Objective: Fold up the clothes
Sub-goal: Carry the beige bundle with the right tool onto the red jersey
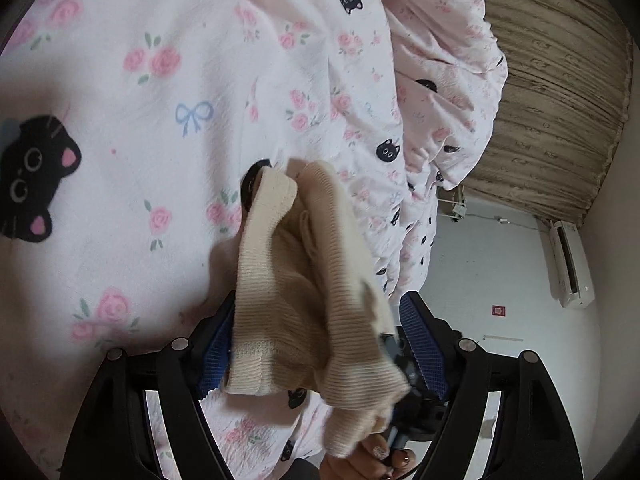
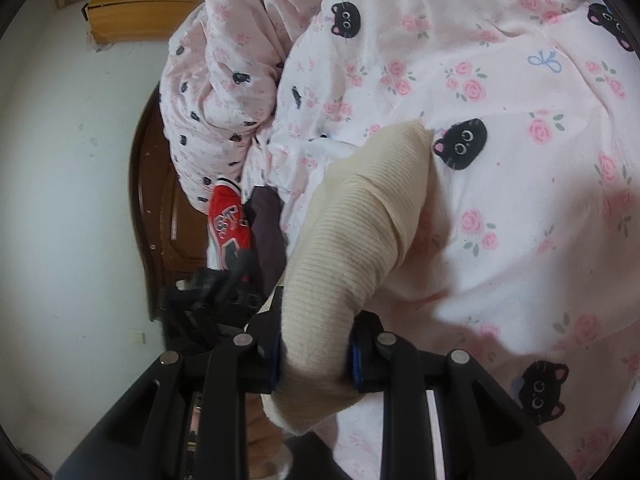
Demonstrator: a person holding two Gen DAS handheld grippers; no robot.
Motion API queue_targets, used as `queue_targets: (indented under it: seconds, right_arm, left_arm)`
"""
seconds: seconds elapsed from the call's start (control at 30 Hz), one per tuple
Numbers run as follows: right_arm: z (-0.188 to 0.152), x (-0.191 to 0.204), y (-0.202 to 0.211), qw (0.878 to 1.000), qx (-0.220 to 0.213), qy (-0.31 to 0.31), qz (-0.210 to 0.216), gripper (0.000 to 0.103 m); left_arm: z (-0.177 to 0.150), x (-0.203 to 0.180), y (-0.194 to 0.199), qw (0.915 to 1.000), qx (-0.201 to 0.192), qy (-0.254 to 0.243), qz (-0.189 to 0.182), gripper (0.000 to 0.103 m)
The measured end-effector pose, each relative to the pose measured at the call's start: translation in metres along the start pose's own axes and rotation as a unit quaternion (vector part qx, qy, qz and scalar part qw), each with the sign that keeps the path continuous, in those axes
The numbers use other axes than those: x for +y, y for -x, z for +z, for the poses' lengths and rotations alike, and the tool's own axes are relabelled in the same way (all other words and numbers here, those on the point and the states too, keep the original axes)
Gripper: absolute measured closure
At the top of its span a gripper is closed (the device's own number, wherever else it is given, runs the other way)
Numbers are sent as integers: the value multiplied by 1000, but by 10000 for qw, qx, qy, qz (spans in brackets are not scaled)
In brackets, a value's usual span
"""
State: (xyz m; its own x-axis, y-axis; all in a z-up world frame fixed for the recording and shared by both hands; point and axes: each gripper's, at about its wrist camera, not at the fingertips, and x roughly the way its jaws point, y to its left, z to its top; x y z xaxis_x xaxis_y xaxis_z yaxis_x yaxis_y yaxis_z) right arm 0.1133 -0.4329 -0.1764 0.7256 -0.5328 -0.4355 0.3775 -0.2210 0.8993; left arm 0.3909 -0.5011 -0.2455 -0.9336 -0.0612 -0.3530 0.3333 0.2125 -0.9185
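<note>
bunched cream ribbed garment above bedspread

We find almost nothing we can read. A small red sign is fixed to the white wall, below the air conditioner, but its marks are too small for us to make out. On the red garment near the edge of the bed we see white lettering, too crumpled for us to read.
</note>
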Motion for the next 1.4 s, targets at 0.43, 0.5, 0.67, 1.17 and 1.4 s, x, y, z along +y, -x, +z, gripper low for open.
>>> queue_targets:
  seconds: [0.43, 0.5, 0.67, 1.17, 1.4]
  right_arm:
    - [2, 10, 9, 9998, -71, 129, -92, 77]
    - [0, 9, 11, 9996, -97, 163, -197, 77]
    - [-1, 3, 19, 9993, -142, 191, -292, 77]
    - [-4, 42, 29, 9963, -122, 748, -409, 78]
    - [3, 118, -14, 9885, 195, 1476, -280, 78]
  left_arm:
    - [-7, -1, -1, 9997, 163, -192, -59, 72]
    - [-7, -3, 1, 9995, 152, -261, -14, 78]
    - [-10, -6, 1, 9989, 190, -414, 64, 86]
    - [-21, -57, 45, 9919, -193, -1242, 166, 87]
    - [5, -87, 126, 9836, -881, -1501, 477, 87]
